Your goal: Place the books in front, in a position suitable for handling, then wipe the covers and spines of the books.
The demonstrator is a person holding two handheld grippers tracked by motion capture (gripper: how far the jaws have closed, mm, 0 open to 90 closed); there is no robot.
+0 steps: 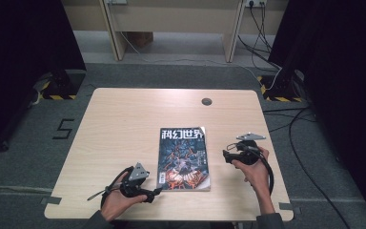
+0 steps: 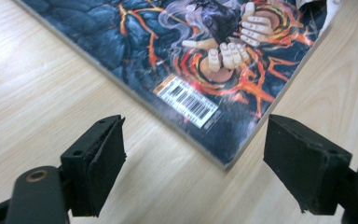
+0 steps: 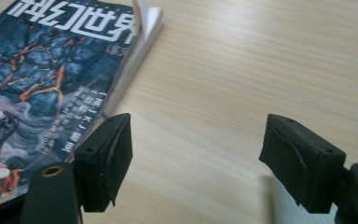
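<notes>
- Your left gripper (image 2: 193, 163): its fingers (image 2: 100, 163) stand wide apart with nothing between the pads. They hold nothing and touch nothing.
- Just ahead of these fingers lies the near corner of the magazine (image 2: 205, 70). The barcode label (image 2: 189, 102) sits beside that corner. The corner points into the gap but remains clear of both pads.
- Your right gripper (image 3: 196, 163): its fingers (image 3: 112, 158) are spread wide and empty. Bare tabletop (image 3: 242, 70) shows in the gap.
- The left-hand finger in the right gripper view sits just beside the magazine's (image 3: 51, 79) page edge. Whether it touches that edge cannot be told.
- At the magazine's far corner in that view, the pages lift slightly off the tabletop.
- In the high view, the magazine (image 1: 185, 159) lies flat, cover up, white title at its far end, near the middle of the tabletop (image 1: 124, 129) and toward your side.
- Your left gripper (image 1: 155, 192) is at the magazine's near left corner. Your right gripper (image 1: 225, 156) is at its right edge, about midway along.
- A round dark grommet (image 1: 206, 101) is set in the tabletop near the far edge, well apart from the magazine.
</notes>
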